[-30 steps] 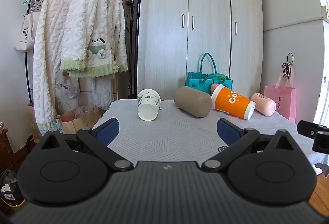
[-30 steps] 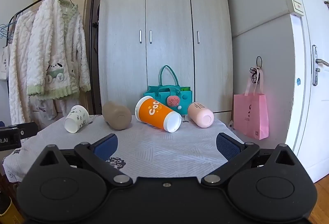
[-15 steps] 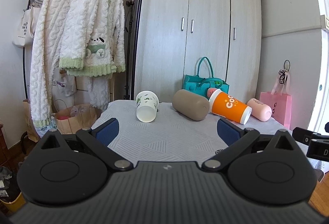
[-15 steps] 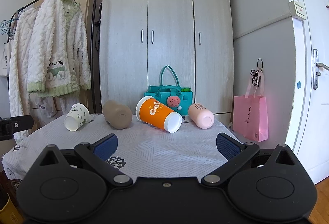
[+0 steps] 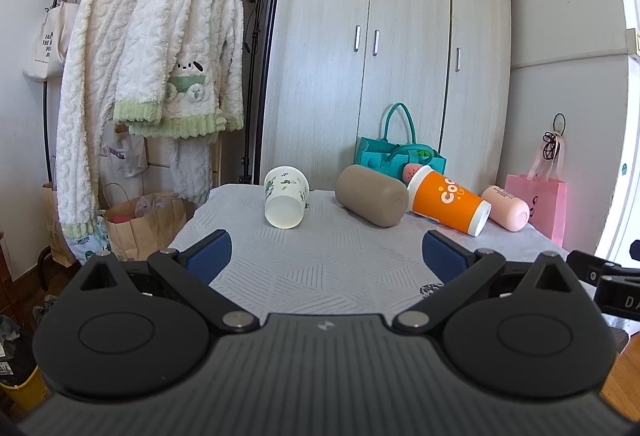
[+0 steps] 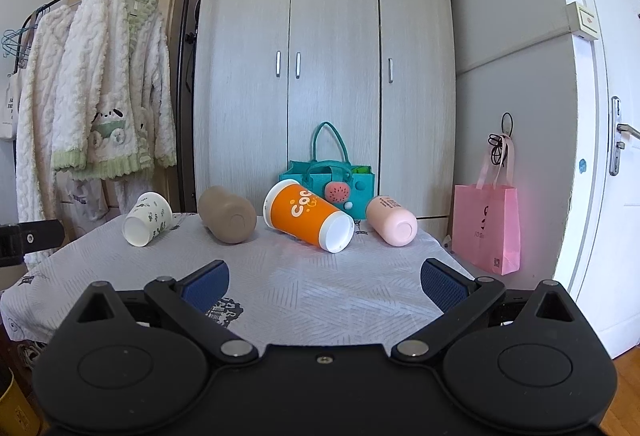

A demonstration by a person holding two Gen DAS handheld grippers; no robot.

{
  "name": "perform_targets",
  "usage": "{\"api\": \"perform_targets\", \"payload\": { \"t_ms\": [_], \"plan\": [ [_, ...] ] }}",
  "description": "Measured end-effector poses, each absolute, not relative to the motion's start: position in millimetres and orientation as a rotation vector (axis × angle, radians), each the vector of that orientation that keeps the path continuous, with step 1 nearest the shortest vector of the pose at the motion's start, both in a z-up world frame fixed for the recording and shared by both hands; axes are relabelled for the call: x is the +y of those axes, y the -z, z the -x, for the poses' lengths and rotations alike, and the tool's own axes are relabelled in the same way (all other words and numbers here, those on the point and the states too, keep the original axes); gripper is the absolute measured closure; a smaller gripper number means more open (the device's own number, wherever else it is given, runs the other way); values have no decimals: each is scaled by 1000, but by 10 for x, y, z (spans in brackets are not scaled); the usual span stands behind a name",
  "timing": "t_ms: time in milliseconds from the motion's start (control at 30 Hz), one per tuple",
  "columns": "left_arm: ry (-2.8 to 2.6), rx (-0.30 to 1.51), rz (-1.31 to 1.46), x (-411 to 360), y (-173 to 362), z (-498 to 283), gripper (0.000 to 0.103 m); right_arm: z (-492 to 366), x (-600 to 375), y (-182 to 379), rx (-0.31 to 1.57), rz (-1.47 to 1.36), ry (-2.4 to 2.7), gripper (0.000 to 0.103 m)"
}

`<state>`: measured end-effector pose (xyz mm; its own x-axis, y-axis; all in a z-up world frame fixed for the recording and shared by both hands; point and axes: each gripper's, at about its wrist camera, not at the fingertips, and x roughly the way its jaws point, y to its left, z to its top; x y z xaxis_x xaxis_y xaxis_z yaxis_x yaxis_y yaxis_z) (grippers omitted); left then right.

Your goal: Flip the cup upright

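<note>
Four cups lie on their sides along the far edge of a cloth-covered table (image 5: 320, 268). From left: a white cup with green leaf print (image 5: 285, 201) (image 6: 146, 219), a tan cup (image 5: 371, 200) (image 6: 227, 215), an orange cup with white ends (image 5: 448, 205) (image 6: 308, 216), and a pink cup (image 5: 506, 207) (image 6: 391, 220). My left gripper (image 5: 326, 256) is open and empty, short of the cups, facing the white and tan ones. My right gripper (image 6: 325, 280) is open and empty, short of the orange cup.
A teal felt bag (image 6: 332, 183) stands behind the cups. A wardrobe (image 6: 324, 75) is at the back. A clothes rack with white fleece robes (image 5: 152, 59) stands left. A pink bag (image 6: 488, 228) and a door (image 6: 608, 155) are right. Paper bags (image 5: 140, 224) sit on the floor.
Both grippers have drifted slightly; the left wrist view has risen a little, so the cups sit lower in it. Both grippers stay open and empty.
</note>
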<state>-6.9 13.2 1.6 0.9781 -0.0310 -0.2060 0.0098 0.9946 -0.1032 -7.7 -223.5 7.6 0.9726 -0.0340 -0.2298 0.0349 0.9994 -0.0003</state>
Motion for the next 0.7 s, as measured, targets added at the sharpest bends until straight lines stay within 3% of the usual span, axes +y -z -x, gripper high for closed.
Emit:
{"api": "perform_targets", "payload": {
  "t_ms": [700],
  "plan": [
    [28, 211, 105, 152, 6, 41, 0, 60, -2225, -76, 238, 2, 36, 0]
  ]
}}
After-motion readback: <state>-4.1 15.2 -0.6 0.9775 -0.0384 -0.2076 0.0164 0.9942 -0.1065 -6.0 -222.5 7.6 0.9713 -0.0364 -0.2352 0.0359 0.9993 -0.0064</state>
